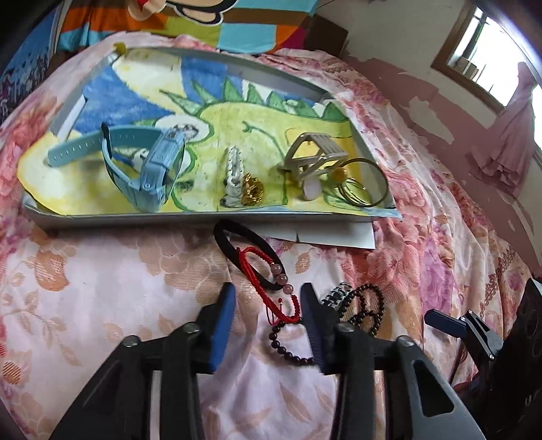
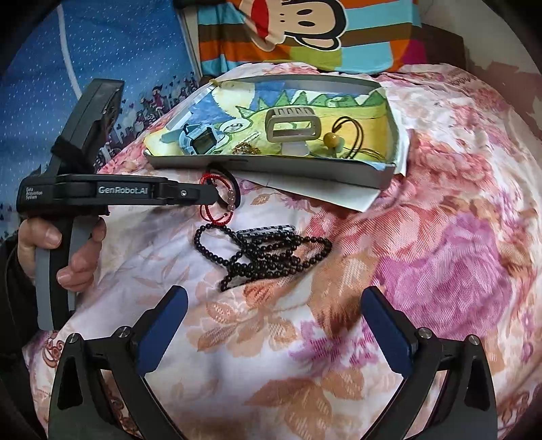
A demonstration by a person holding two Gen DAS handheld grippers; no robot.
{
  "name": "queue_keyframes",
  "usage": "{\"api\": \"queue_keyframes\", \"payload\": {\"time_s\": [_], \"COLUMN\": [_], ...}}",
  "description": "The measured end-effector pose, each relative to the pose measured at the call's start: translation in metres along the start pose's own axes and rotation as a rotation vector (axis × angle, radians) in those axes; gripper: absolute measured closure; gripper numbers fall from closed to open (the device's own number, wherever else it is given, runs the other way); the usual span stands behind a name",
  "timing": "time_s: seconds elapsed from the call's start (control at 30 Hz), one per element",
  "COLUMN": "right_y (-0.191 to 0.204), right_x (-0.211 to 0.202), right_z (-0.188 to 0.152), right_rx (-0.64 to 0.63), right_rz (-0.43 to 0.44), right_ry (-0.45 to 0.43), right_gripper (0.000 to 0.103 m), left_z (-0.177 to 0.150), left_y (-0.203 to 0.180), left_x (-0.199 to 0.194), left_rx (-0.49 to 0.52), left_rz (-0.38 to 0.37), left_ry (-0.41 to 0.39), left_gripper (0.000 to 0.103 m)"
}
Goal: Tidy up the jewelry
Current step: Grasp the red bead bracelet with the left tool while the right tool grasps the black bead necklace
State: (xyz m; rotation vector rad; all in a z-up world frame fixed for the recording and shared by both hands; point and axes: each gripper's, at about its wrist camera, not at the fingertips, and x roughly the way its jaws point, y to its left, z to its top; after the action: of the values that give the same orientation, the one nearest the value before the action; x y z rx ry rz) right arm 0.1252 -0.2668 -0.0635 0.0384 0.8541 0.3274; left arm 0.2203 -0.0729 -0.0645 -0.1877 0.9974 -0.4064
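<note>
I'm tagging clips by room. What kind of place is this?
Probably a bedroom in a home: a floral bedspread is the work surface, a cartoon pillow lies behind the tray, and a window shows.

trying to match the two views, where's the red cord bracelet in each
Left wrist: red cord bracelet low centre, between the left gripper's open jaws.
Right wrist: left of centre, by the left gripper's tip.
Shared landmark: the tray just beyond it.

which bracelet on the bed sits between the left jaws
The red cord bracelet with pink beads; the dark bead strand and black hair band lie mostly outside the open left gripper.
</note>
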Motion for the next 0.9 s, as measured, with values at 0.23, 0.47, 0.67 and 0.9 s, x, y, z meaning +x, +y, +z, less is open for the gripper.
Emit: {"api": "queue_keyframes", "payload": {"time_s": [0.23, 0.47, 0.67, 0.9], "right_y": [0.001, 0.005, 0.009, 0.014], "right_x": [0.008, 0.023, 0.045, 0.047], "right_z": [0.006, 0.015, 0.019, 0.016], "right_rx": [-0.02, -0.031, -0.039, -0.062], "right_rz": [-0.001, 0.021, 0.024, 0.007], "right_ry": [0.001, 0.014, 0.072, 0.086], "right_gripper": [0.012, 0.027, 0.027, 0.072], "left_z": [0.0, -0.01, -0.021, -0.028], "left_y": [0.013, 0.024, 0.028, 0.02], "left_x": [0.002, -0.01, -0.02, -0.027], "left_rx": [-0.057, -0.08, -0.08, -0.053], "left_rz": [-0.024, -0.014, 0.017, 0.022], "left_ry": [0.008, 0.005, 0.015, 0.015], "left_gripper": [0.098, 0.098, 0.098, 0.098]}}
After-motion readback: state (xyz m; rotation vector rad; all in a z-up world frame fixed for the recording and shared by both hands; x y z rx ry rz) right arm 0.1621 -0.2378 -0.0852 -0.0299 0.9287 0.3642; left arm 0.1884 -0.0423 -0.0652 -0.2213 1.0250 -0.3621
